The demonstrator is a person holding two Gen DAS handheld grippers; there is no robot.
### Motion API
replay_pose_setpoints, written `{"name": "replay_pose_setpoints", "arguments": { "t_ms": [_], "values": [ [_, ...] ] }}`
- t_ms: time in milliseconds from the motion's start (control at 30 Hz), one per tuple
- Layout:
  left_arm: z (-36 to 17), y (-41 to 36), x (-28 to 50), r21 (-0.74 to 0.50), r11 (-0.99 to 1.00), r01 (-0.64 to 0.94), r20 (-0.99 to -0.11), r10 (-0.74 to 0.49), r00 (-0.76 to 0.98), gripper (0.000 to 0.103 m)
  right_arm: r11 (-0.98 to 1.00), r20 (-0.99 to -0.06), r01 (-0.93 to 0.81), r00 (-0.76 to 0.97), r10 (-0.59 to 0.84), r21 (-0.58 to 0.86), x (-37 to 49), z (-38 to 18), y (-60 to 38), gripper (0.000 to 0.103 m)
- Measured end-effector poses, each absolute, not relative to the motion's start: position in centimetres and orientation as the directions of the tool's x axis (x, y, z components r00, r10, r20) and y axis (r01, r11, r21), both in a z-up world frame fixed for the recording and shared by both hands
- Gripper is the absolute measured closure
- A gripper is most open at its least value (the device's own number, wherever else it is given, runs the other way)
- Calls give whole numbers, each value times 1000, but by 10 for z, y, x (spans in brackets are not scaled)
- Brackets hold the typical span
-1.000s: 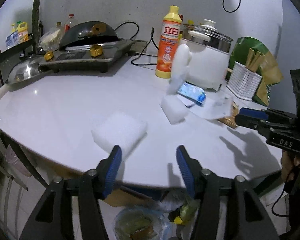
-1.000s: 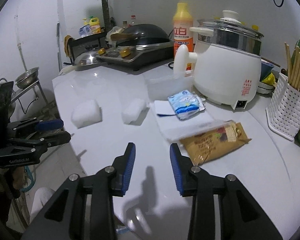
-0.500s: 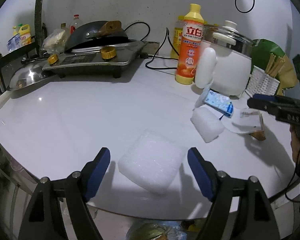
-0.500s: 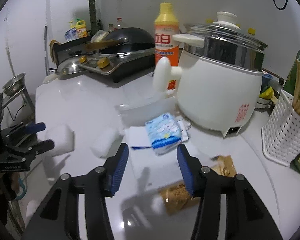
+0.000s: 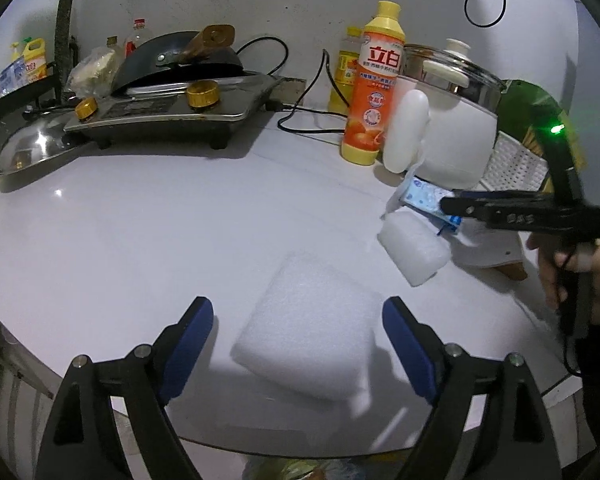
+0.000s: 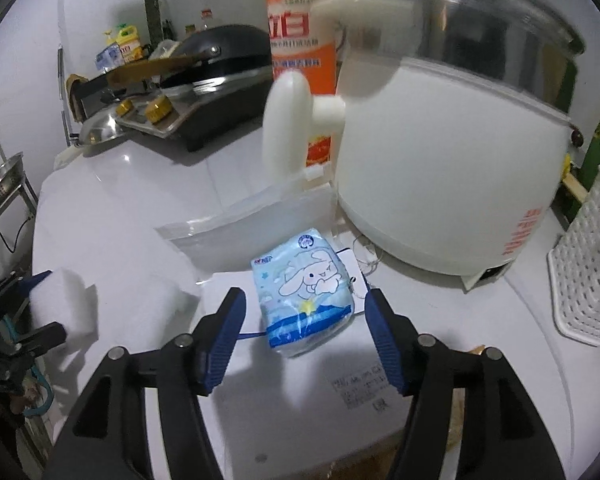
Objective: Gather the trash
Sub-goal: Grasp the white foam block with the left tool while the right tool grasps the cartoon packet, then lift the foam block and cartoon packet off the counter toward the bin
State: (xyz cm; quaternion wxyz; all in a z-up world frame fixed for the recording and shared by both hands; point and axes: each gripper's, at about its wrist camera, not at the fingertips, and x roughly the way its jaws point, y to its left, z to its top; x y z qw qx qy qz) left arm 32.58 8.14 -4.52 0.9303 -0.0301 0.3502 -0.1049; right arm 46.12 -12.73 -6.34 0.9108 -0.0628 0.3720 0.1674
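White and glossy, the round tabletop (image 5: 140, 232) carries the trash you are after: a thick white foam block (image 5: 308, 332) lying flat near the front edge, straight between the blue pads of your left gripper (image 5: 298, 344), whose jaws are opening with clear gaps on both sides, nothing pinched. Your right gripper (image 6: 302, 332) is likewise opening around a small blue-and-white tissue packet with a cartoon rabbit (image 6: 306, 300); the packet sits between the pads without either one pressing it, resting on a white paper sheet (image 6: 300, 400). A second, smaller white foam piece (image 5: 414, 252) lies just beside that sheet, between the two grippers. Behind the packet a clear plastic bag (image 6: 244, 232) leans flat toward the white electric cooking pot with a glass lid (image 6: 452, 152), whose white side handle (image 6: 284, 128) juts out just above the bag and stands close over your right gripper's path. An orange dish-soap bottle with a yellow cap (image 5: 374, 88) stands touching distance from the pot. To the right a white perforated plastic basket (image 6: 588, 272) sits near the pot. Farther back on the left, a black wok (image 5: 176, 60) rests on a steel gas stove with brass knobs (image 5: 172, 108), well apart from the foam.
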Motion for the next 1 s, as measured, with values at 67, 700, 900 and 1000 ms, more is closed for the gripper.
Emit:
{"name": "replay_pose_setpoints", "arguments": {
  "t_ms": [67,700,900,1000],
  "values": [
    [-49,80,328,-137,973,187,-653,-231,721,16,935,-711,-353,657,251,4,465,-69,-124,43],
    [-46,75,318,-98,979,179,-653,-199,731,38,928,-708,-373,661,248,-24,460,-72,-109,72],
    [-31,71,303,-89,980,177,-635,-192,748,38,925,-690,-380,674,262,-19,442,-59,-115,72],
    [-25,68,294,-82,981,178,-627,-189,755,38,924,-682,-383,680,269,-17,432,-54,-118,72]
  ]
}}
